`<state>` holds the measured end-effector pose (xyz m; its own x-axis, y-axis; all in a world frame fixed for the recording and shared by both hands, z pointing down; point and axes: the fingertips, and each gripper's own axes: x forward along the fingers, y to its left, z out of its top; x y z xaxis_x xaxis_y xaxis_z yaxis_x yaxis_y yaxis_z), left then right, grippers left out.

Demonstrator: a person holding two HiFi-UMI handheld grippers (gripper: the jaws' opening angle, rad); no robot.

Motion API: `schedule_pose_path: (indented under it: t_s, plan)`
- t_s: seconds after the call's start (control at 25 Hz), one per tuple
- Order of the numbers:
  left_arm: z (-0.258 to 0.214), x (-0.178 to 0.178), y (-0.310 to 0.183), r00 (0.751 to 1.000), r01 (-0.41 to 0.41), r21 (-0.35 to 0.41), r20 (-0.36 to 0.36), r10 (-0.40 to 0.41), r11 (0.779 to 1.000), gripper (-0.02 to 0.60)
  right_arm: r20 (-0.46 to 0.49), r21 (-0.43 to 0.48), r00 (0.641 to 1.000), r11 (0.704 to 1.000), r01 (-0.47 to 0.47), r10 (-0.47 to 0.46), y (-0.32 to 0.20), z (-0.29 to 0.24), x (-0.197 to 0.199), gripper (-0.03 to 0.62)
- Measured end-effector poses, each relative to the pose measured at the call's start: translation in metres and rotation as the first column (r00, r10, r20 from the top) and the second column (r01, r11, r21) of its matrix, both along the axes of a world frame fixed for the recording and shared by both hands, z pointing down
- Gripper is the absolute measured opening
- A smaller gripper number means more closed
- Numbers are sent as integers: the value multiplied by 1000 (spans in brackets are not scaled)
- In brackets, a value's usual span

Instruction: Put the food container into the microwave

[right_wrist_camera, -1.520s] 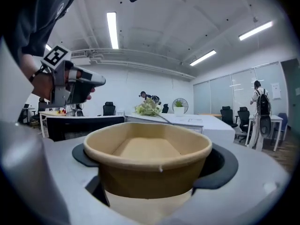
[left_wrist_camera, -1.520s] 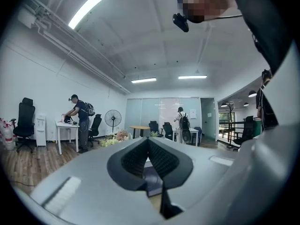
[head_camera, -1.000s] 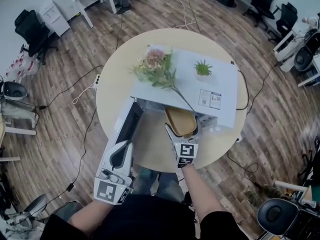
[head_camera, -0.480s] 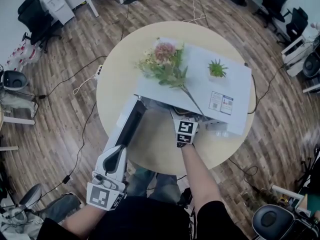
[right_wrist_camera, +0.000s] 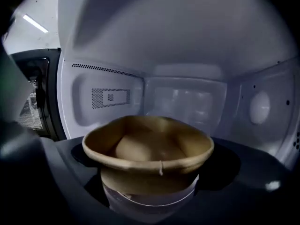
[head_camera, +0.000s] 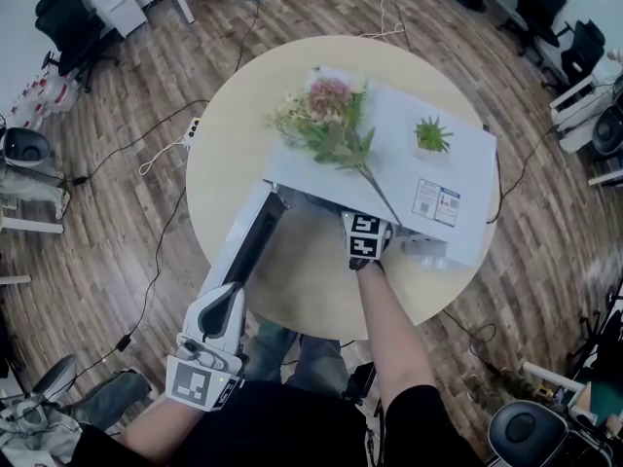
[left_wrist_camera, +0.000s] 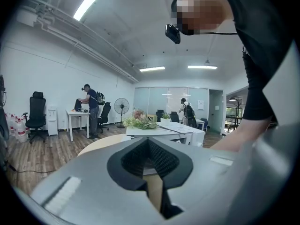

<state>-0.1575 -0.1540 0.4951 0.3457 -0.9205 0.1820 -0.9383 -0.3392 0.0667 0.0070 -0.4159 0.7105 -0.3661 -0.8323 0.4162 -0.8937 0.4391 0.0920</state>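
Observation:
The tan paper food container is held between the jaws of my right gripper, which is shut on it. Both are inside the white microwave cavity, the container just above the cavity floor. In the head view the microwave stands on the round table with its door swung open to the left. Only the right gripper's marker cube shows at the opening; the container is hidden there. My left gripper hangs back by the table's near edge, its jaws shut on nothing.
A bunch of flowers and a small potted plant lie on top of the microwave. The round table has a power strip at its left edge. Office chairs, desks and people stand farther off.
My right gripper has pushed forward from in front of the microwave into its cavity, taking the container out of the head view. The left gripper has barely moved.

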Motion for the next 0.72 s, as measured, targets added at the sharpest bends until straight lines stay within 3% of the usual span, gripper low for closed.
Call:
schedule_pose_path:
  t_s: [0.2, 0.36, 0.72]
  plan:
    - [-2, 1, -1, 1000, -4, 6, -4, 4, 1000, 0, -29, -63, 1000, 998, 7, -9, 6, 11, 3, 597]
    - [-2, 3, -4, 1000, -10, 7, -5, 10, 1000, 0, -109, -110, 994, 994, 9, -21, 10, 20, 4, 598]
    - [1, 4, -9, 1000, -10, 2, -3, 10, 1000, 0, -217, -249, 976, 968, -29, -26, 22, 34, 12, 598]
